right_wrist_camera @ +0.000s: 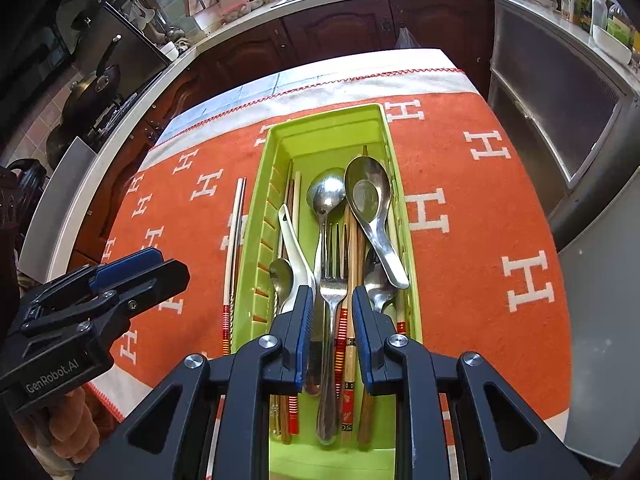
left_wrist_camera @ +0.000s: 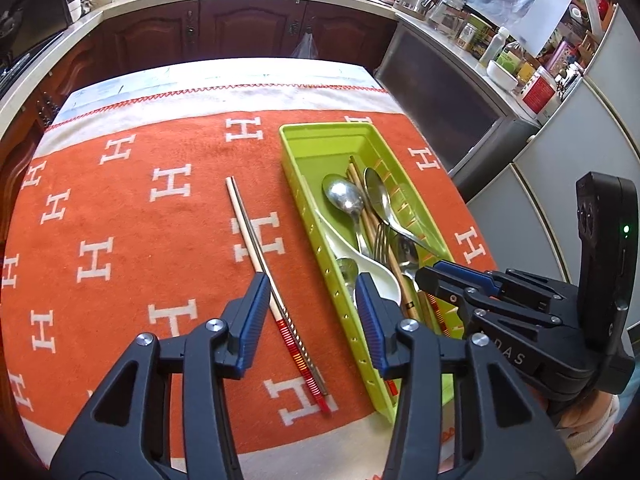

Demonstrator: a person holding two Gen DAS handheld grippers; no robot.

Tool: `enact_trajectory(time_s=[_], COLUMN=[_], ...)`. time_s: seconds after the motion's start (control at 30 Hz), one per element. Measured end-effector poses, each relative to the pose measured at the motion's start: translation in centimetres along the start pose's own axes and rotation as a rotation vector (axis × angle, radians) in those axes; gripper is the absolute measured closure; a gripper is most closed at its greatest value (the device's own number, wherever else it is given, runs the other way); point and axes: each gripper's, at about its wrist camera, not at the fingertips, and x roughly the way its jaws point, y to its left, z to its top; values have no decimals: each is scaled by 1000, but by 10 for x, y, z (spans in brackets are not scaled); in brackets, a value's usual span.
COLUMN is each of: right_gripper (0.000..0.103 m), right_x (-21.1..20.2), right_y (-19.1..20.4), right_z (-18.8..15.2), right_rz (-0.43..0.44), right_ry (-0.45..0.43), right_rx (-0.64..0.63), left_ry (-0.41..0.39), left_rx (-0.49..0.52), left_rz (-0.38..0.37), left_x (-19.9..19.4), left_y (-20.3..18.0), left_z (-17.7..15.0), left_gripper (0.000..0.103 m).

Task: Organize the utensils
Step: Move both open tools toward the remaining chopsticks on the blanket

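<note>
A pair of chopsticks (left_wrist_camera: pixel 256 256) with red-striped ends lies on the orange cloth (left_wrist_camera: pixel 132 236), left of the green tray (left_wrist_camera: pixel 296 184). My left gripper (left_wrist_camera: pixel 311 280) hovers open over them, with the sticks near its left finger and the tray's edge under its right one. In the right wrist view the tray (right_wrist_camera: pixel 320 120) holds several metal spoons, a white ceramic spoon (right_wrist_camera: pixel 292 248), chopsticks and a fork (right_wrist_camera: pixel 334 280). My right gripper (right_wrist_camera: pixel 331 292) stands open over the tray, its pads on either side of the fork's neck without pressing it. The same chopsticks (right_wrist_camera: pixel 236 240) lie left of the tray.
The cloth-covered table ends at a white border (left_wrist_camera: pixel 240 96) on the far side. Dark wooden cabinets (left_wrist_camera: pixel 248 28) and a cluttered counter run behind it. A grey appliance (left_wrist_camera: pixel 448 96) stands to the right. A person's hand (right_wrist_camera: pixel 68 432) holds the left gripper (right_wrist_camera: pixel 140 268).
</note>
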Motion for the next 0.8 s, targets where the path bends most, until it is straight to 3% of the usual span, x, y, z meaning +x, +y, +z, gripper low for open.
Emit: enact_trajectory(time_s=[0.33,0.8], right_gripper=[83,83], right_x=[2,3], right_y=[5,29], right_z=[-11,-20], right_rz=[5,34], right_ry=[17,31], right_rx=[-6,-55], left_ry=[7,2], left_rx=[-52,-180], left_rz=[36,170], left_x=[-8,-22], left_y=[25,89], left_z=[-12,-41], left_gripper=[62,62])
